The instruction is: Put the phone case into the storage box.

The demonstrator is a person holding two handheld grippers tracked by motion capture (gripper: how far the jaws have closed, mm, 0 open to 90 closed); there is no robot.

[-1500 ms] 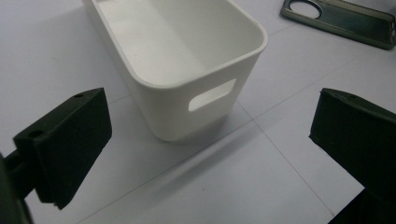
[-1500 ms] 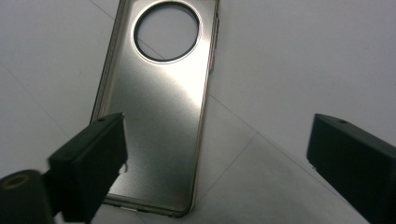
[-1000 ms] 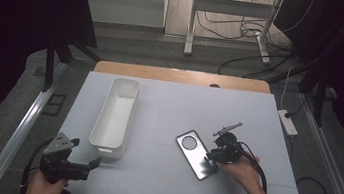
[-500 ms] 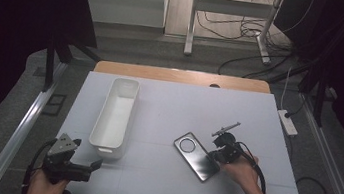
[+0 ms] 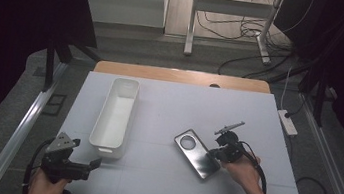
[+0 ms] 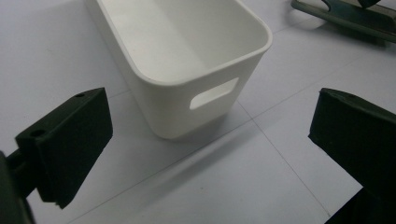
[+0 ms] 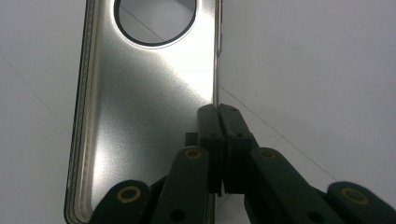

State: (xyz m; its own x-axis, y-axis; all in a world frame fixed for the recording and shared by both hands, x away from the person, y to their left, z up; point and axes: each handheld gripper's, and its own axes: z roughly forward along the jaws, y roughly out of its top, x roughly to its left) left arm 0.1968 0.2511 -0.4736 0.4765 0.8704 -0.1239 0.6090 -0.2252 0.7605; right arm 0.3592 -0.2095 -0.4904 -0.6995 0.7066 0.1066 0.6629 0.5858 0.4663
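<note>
High view: the white bench [image 5: 168, 106] carries a long white bin [image 5: 116, 112] at left and a dark metallic phone case [image 5: 197, 153] lying flat at right, well apart. The right tongs [image 5: 219, 151] have just been closing and now pinch the case's side edge [image 7: 217, 100]; I judge the grasp made, with lifting and carrying to the bin left. The left tongs [image 5: 88, 165] hang wide open, empty, near the bin's end.

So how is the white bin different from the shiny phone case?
The white bin is tall and deep with solid walls; the phone case is thin and flat with a round hole. The bin is plain white, the case silvery. The bin stands untouched; the right gripper pinches the case's edge. Both sit on the table.
</note>
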